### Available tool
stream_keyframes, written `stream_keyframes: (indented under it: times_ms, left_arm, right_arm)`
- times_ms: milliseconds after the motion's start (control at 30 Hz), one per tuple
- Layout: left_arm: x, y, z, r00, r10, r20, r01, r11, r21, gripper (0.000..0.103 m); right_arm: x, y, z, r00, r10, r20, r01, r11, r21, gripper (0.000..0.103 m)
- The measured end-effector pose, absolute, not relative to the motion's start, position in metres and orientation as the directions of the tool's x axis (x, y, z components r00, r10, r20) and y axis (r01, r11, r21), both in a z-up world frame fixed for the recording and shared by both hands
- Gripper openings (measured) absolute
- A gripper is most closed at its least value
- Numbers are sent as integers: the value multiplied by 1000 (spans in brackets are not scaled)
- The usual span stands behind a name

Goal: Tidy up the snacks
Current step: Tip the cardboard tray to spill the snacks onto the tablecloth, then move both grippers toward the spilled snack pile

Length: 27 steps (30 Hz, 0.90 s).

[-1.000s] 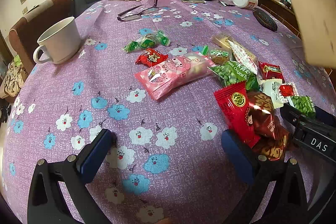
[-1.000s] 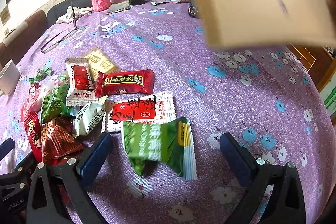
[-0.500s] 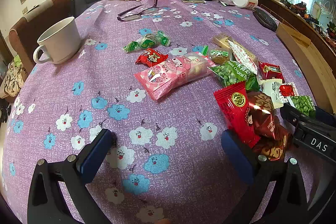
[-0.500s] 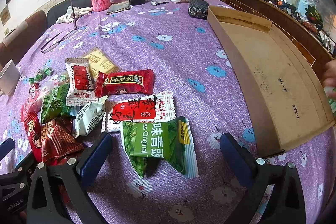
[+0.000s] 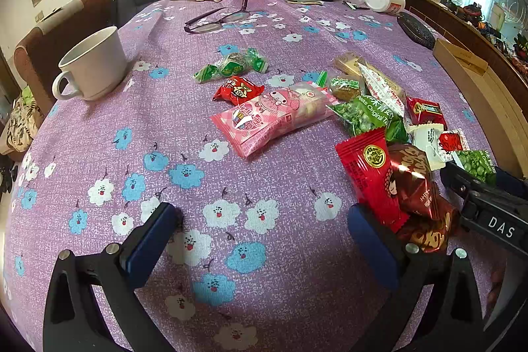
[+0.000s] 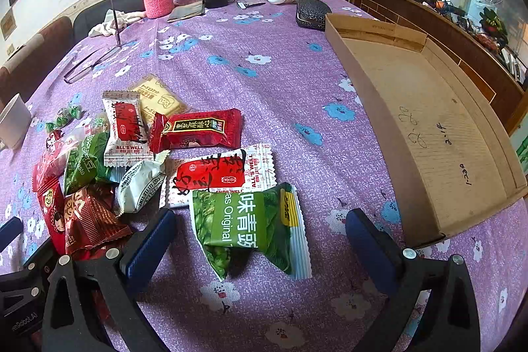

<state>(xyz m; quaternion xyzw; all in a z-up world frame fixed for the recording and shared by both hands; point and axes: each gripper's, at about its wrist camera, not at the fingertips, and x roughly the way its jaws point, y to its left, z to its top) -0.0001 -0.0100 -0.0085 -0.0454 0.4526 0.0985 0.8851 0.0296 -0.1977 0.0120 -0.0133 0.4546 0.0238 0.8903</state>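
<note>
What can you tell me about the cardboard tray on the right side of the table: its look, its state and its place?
The cardboard tray is a shallow, open box of plain brown cardboard with low walls. Nothing lies in it; only handwritten dark marks show on its floor. It rests flat on the purple flowered tablecloth at the table's right edge. Its far corner is close to a dark patterned case. The right gripper is open beside its near end, apart from it.

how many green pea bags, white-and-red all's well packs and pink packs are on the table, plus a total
green pea bags: 2
white-and-red all's well packs: 2
pink pack: 1
total: 5
</note>
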Motion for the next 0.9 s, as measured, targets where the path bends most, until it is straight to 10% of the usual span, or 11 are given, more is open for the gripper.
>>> stream_keyframes:
  times_ms: [900]
  left_arm:
    - [-2,-9,-7,562,117,-819,-197,980,5,103]
  right_arm:
    - [-48,-207,38,518,331,-789,-439,894,87,100]
